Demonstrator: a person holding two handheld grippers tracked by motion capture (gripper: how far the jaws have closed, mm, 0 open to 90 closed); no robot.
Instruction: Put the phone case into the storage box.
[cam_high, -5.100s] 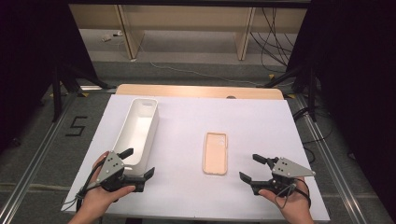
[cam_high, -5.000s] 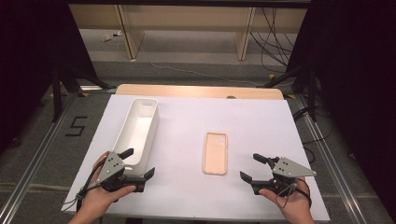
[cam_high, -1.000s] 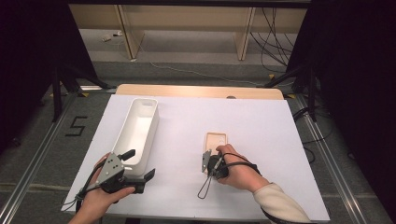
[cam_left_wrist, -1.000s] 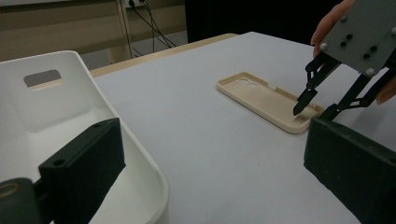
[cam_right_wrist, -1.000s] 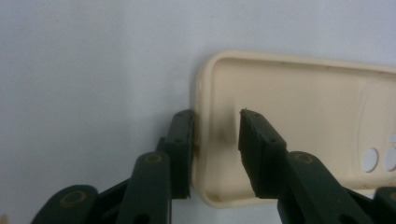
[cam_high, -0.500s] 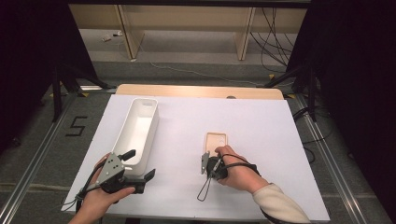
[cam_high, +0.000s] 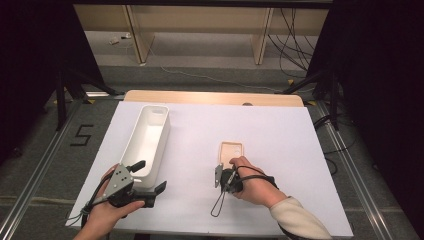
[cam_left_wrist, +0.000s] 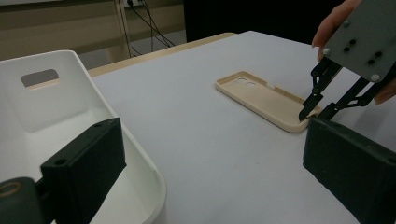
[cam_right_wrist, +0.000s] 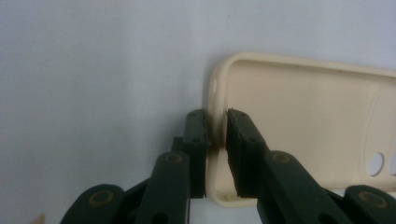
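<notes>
The right claw (cam_right_wrist: 216, 140) is seen with its jaws having just been closing on the near end wall of the phone case (cam_right_wrist: 308, 130): one pad is set outside the rim and the other inside the shell, and both appear pressed to the thin wall, so the case is taken as pinched by its edge. That hold is probably chosen because the case lies flat, open side up, and only its raised rim offers anything to pinch. The case is a shallow, cream-coloured shell with rounded corners, a smooth matt skin that looks slightly pliant, and round camera cut-outs at its far end. It rests on the surface (cam_high: 280, 125), right of the middle and towards the near edge. The surface is covered in plain white, with a strip of pale wood left bare along the far edge. The left claw (cam_high: 150, 182) is held near the near left corner with its jaws well apart and nothing between them, apparently kept waiting. Just beyond it, along the left side, a long white bin (cam_high: 147, 137) is placed: smooth, rigid-looking plastic, rounded corners, a handle slot in its far wall, seemingly a ready receptacle.
</notes>
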